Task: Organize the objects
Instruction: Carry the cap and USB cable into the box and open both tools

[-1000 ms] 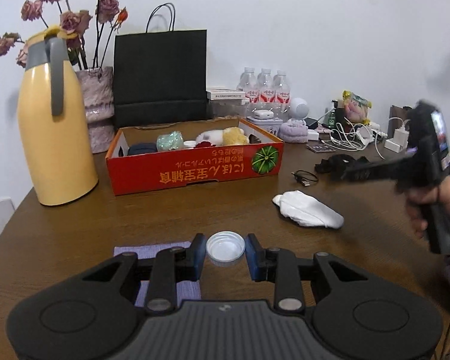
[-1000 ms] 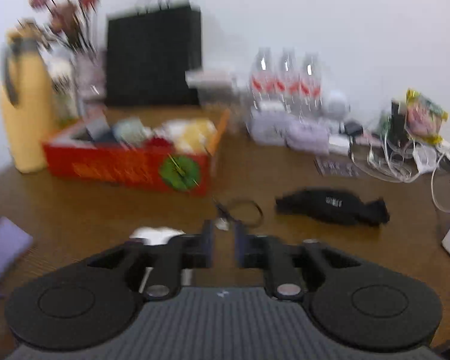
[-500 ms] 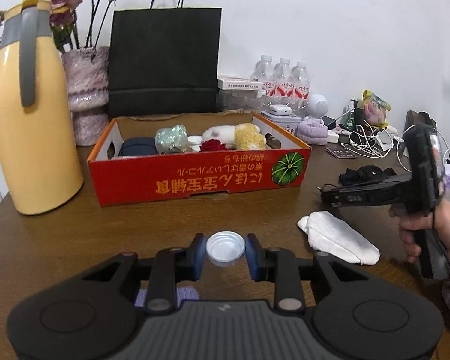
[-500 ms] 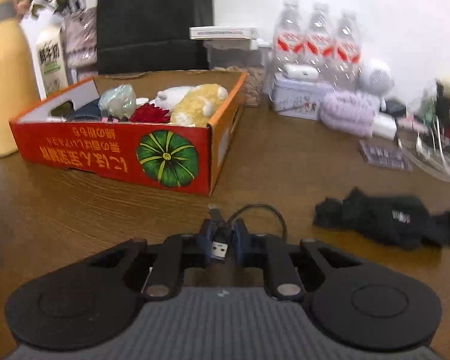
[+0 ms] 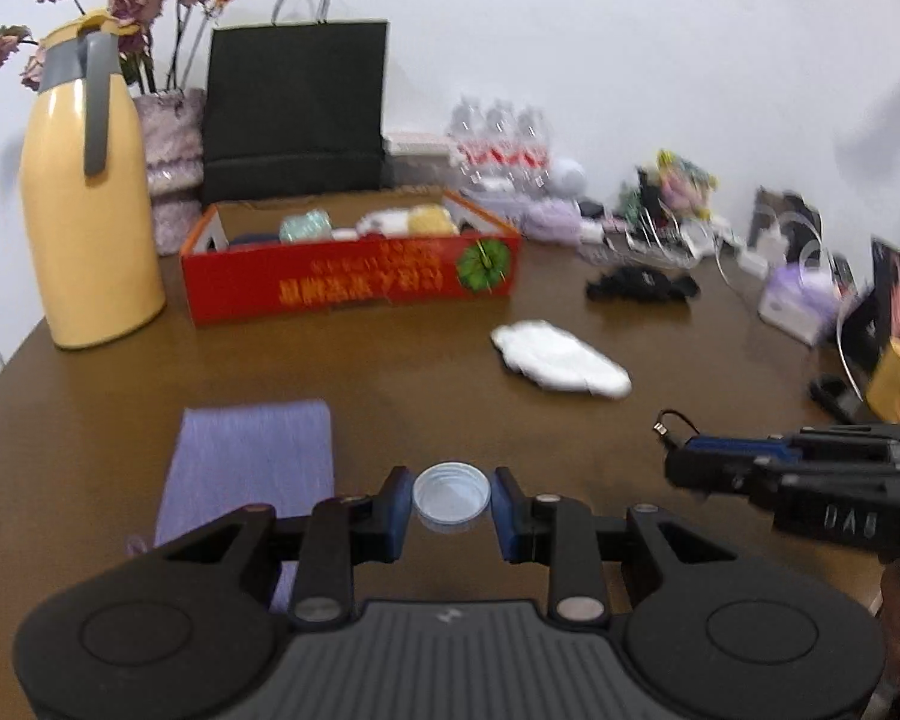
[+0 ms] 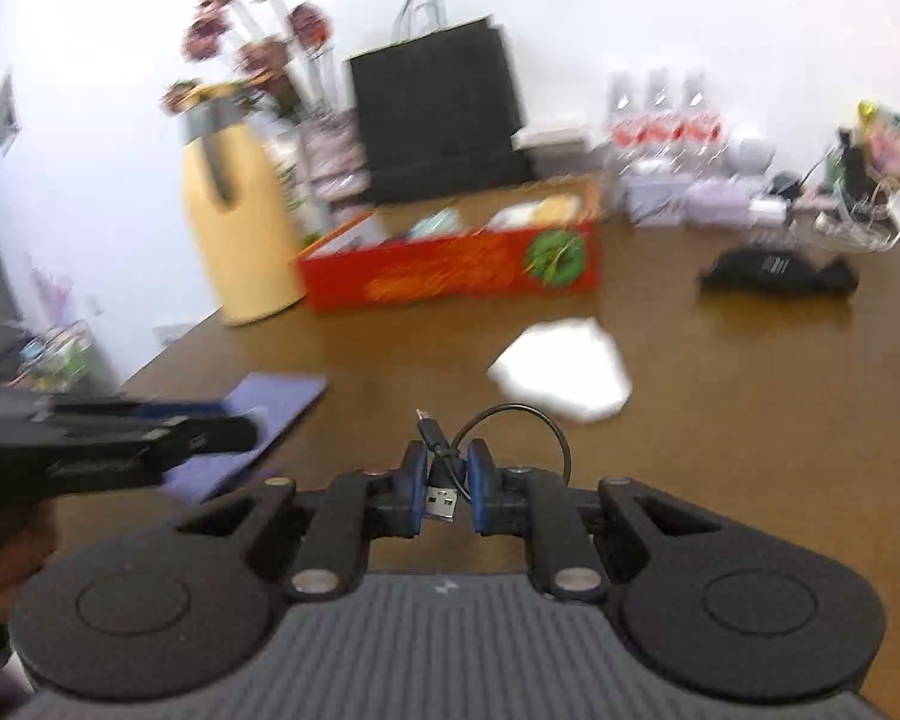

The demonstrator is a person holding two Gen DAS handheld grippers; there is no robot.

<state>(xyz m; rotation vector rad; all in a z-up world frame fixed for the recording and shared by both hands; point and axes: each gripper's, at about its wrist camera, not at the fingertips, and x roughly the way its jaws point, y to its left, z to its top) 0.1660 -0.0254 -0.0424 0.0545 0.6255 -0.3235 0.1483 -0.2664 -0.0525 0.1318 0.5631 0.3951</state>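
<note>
**Bottle cap and USB cable both in hand, box not yet reached**

Left wrist view: bottle cap, white, open side up, sits between the blue pads of the left claw. Jaws narrow, pressed on the cap's rim at both sides. Purple cloth lies flat on the counter just to the left. Red cardboard box, already holding soft toys and oddments, stands well ahead beside the yellow thermos. White crumpled cloth and black pouch lie loose to the right. Right claw enters at the right edge, level with the cap.

Right wrist view: right claw clamped narrowly on a short black USB cable, gripped at the plug end, metal connector poking toward the camera, the rest looping free above the pads. Left claw visible at the left edge, blurred.

Risks, as judged: cap held only by its thin rim, so a tilt or jolt could pop it out. Cable loop dangles and may snag the box wall or drag the white cloth. The claws are close together and could collide.
</note>
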